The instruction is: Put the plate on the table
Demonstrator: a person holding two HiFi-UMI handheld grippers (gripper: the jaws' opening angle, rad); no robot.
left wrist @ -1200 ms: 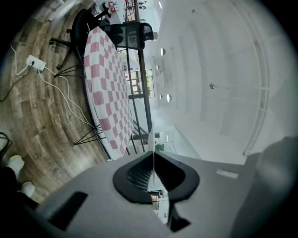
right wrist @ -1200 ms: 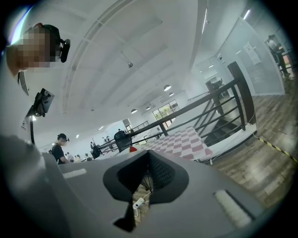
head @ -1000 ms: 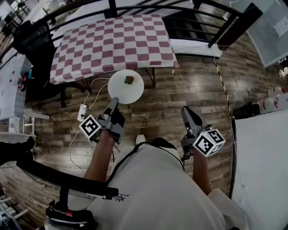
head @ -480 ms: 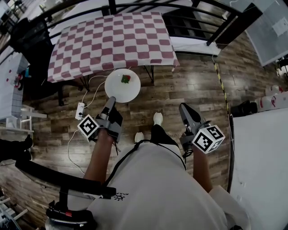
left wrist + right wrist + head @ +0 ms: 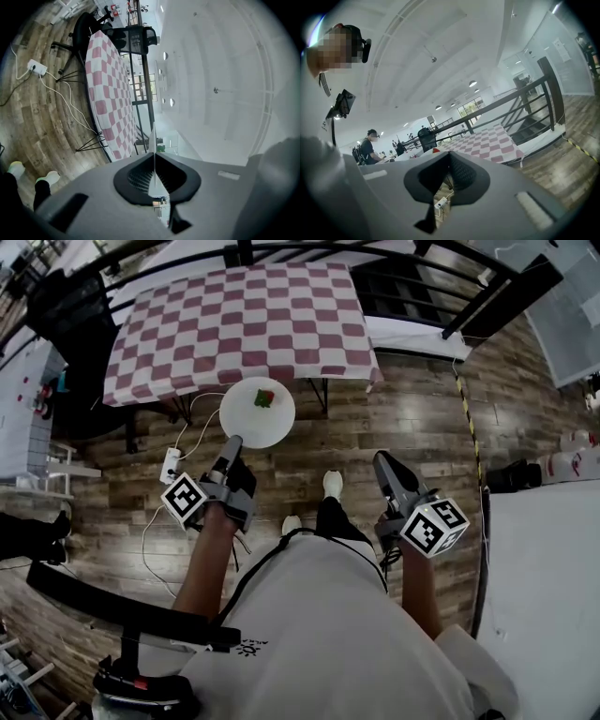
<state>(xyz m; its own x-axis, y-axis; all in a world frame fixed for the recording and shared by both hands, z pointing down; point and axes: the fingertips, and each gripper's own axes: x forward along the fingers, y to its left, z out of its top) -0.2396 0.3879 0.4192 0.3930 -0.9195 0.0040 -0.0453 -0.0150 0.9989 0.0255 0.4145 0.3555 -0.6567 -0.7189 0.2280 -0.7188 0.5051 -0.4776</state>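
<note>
A round white plate (image 5: 258,418) carries a small red and green piece of food (image 5: 264,398). It hangs over the wooden floor, just in front of the near edge of the table with the red-and-white checked cloth (image 5: 239,324). My left gripper (image 5: 234,442) is shut on the plate's near rim. In the left gripper view the plate (image 5: 153,140) shows edge-on between the closed jaws, with the table (image 5: 110,93) beyond. My right gripper (image 5: 382,461) is held lower right, shut, with nothing between its jaws (image 5: 449,157).
A white power strip (image 5: 171,465) and its cables lie on the floor left of the plate. A black chair (image 5: 66,306) stands at the table's left, and a black railing (image 5: 469,296) runs behind it. A white surface (image 5: 544,596) fills the right side. White shoes (image 5: 332,484) are below me.
The left gripper has carried the plate slightly closer to the table's edge. A white shoe has stepped forward on the floor. The right gripper has barely moved.
</note>
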